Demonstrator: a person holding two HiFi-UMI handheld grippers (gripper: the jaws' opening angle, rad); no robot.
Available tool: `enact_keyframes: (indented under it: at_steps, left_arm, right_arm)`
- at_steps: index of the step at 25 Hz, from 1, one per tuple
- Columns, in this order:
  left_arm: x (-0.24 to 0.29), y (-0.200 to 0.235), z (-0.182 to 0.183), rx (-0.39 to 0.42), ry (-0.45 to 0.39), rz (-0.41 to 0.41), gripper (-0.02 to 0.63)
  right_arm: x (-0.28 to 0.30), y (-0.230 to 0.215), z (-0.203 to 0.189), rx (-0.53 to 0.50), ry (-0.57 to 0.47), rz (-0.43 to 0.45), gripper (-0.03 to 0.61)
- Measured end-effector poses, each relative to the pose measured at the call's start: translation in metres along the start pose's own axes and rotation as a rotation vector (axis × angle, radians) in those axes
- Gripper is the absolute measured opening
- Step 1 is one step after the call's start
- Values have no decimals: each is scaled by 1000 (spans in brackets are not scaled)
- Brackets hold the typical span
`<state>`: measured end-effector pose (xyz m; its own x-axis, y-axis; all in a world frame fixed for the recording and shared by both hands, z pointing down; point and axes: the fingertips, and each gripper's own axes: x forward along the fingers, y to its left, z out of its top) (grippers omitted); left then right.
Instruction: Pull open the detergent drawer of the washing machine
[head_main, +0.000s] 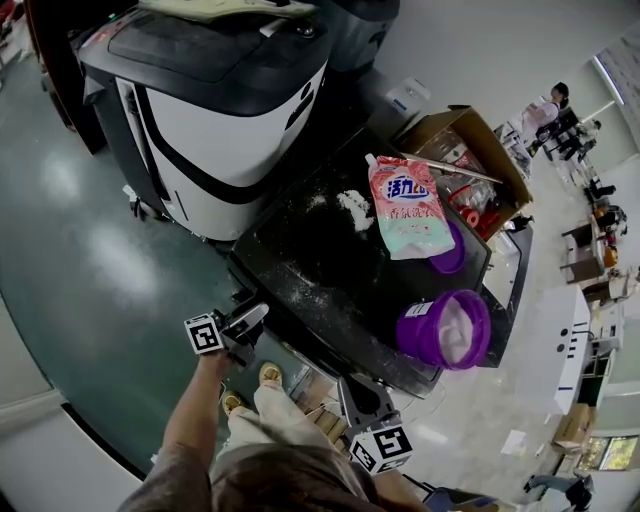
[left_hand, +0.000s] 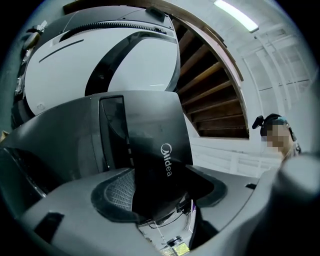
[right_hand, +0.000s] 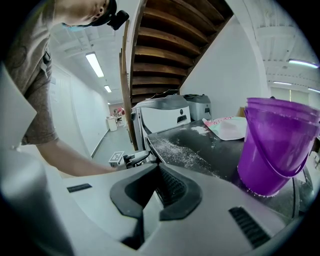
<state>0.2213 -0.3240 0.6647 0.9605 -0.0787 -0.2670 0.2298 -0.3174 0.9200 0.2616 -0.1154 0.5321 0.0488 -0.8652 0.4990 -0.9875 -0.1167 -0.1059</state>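
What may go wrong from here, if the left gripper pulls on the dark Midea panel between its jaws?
1. The left gripper straddles the Midea panel, but its pads do not clearly press it yet; a pull may slip off.
2. The purple bucket stands near the edge of the machine top, with powder spilled there; a hard tug may shake it over.

- Your head camera looks steeply down from well above onto the black machine top (head_main: 320, 270).
- Your left gripper camera sits close against a dark Midea panel (left_hand: 150, 150), tilted upward.
- Your right gripper camera looks low across that top, sharing the purple bucket (right_hand: 275, 145) with the head view.
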Motion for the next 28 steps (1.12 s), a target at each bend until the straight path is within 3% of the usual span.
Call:
enact_keyframes:
  at_steps: [20, 28]
  left_arm:
    - [-56, -22, -13, -26, -3, -6, 313]
    - [-85, -30, -19, -27, -15, 9, 268]
  right_arm:
    - [-3, 50, -4, -15, -12, 18, 3]
    - [-1, 70, -1, -35, -13, 46, 3]
